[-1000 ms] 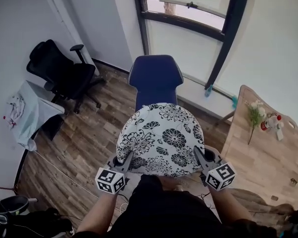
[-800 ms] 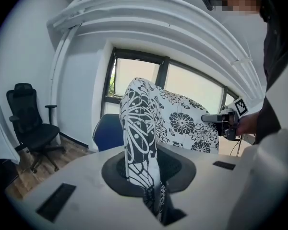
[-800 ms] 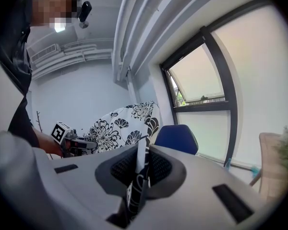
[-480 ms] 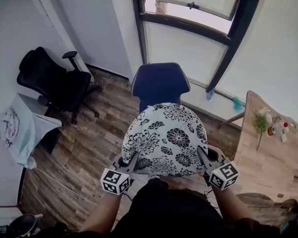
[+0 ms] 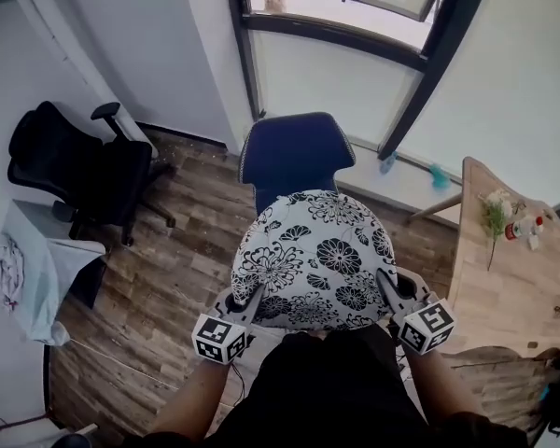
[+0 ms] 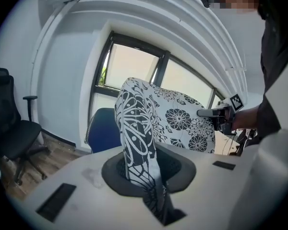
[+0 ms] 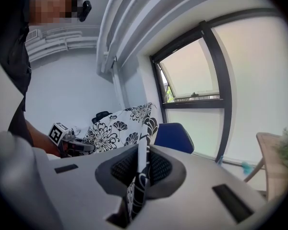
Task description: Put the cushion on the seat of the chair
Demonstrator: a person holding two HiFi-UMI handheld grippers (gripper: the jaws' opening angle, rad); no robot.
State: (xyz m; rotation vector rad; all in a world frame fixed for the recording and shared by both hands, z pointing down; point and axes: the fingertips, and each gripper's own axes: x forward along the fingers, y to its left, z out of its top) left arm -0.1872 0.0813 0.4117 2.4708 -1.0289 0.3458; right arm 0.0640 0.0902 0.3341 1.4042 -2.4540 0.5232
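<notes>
A round white cushion (image 5: pixel 310 259) with black flowers hangs in the air in front of the person, held flat between both grippers. My left gripper (image 5: pixel 244 303) is shut on its left edge, and the cloth runs up from between the jaws as the cushion (image 6: pixel 137 143). My right gripper (image 5: pixel 388 292) is shut on the right edge of the cushion (image 7: pixel 140 171). Just beyond it stands the blue chair (image 5: pixel 291 154), with its back showing and its seat hidden under the cushion. The chair (image 6: pixel 102 131) shows behind the cloth, and the chair (image 7: pixel 175 137) too.
A black office chair (image 5: pixel 75 171) stands at the left by the wall. A wooden table (image 5: pixel 504 278) with a small plant (image 5: pixel 493 220) and bottles is at the right. A grey box with cloth (image 5: pixel 23 273) is at the lower left. Windows run behind the blue chair.
The person has stepped toward the blue chair with the cushion held out. The office chair and the grey box have slid left and down in view. Both grips are unchanged.
</notes>
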